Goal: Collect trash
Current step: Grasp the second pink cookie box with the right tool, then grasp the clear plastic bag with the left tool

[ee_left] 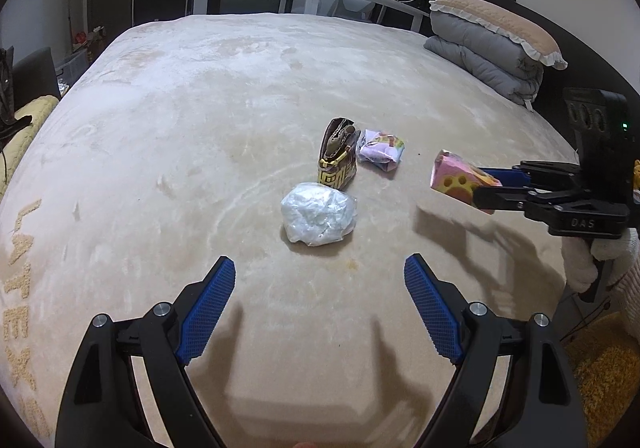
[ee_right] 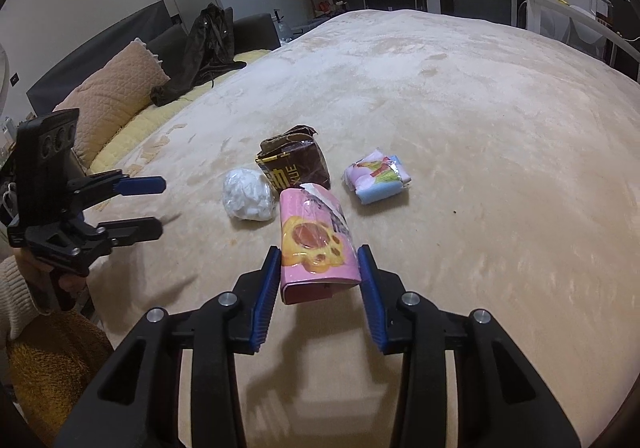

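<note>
While your right gripper is clenched on the pink paw-print carton, with its shadow on the blanket suggesting it hangs clear of the bed, keep the squeeze just firm enough: the box is light card with a torn top, and I judge it will crumple or twist out if you press harder. Both blue pads sit on its lower sides, so carry it level and avoid swinging it, since the long end sticks out past the fingertips. Your left gripper hangs released, jaws wide, just short of the crumpled white plastic bag. Bring it down so the pads straddle the bag's widest part, then close slowly; the film is soft and will squash, so expect the jaws to travel far before they bite. Mind the brown snack bag standing right behind the white one, near enough to catch on a fingertip. Beside it lies the pastel tissue pack, not yet collected. No bin shows in either view, so I cannot tell where you should drop the carton
</note>
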Tool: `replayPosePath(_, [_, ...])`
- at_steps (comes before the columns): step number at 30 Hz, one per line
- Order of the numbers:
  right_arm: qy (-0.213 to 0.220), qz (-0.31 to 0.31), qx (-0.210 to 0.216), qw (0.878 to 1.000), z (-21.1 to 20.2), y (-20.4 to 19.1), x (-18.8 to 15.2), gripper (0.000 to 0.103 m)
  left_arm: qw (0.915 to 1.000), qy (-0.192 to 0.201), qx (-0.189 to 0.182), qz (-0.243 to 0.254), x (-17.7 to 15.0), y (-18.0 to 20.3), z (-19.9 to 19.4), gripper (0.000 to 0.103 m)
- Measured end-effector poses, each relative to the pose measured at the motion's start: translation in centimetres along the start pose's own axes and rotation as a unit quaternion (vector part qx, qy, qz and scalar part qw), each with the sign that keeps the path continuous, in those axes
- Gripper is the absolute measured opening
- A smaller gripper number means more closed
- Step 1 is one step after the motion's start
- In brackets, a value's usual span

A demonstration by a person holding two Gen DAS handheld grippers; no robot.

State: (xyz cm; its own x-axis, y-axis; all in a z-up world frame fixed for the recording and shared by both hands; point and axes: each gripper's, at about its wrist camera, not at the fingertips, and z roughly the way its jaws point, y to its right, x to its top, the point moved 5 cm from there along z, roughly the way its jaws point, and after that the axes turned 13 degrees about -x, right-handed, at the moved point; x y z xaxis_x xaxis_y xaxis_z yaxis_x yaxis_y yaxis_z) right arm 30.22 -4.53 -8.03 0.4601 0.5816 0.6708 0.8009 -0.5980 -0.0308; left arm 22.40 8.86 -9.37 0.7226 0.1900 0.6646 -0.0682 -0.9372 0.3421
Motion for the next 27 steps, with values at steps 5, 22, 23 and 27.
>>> replayPosePath(5, [0.01, 0.002, 0.004, 1.0, -1.6, 0.6, -0.5, 0.039, 0.9999, -0.01, 0.01, 0.0, 0.8, -0.4, 2.7, 0.085])
replayPosePath(22, [0.028, 0.001, 0.006, 1.0, -3.9, 1.4, -1.3, 0.039, 0.999, -0.014, 0.03, -0.03, 2.6, -1.9, 7.0, 0.068])
replayPosePath(23, [0.028, 0.002, 0.006, 1.0, -3.9, 1.4, -1.3, 0.039, 0.9991, -0.016, 0.029, -0.028, 2.6, -1.8, 7.1, 0.063])
replayPosePath(27, [0.029, 0.002, 0.004, 1.0, -4.0, 1.4, -1.3, 0.039, 0.9992, -0.016, 0.032, -0.019, 2.7, -1.4, 6.9, 0.054])
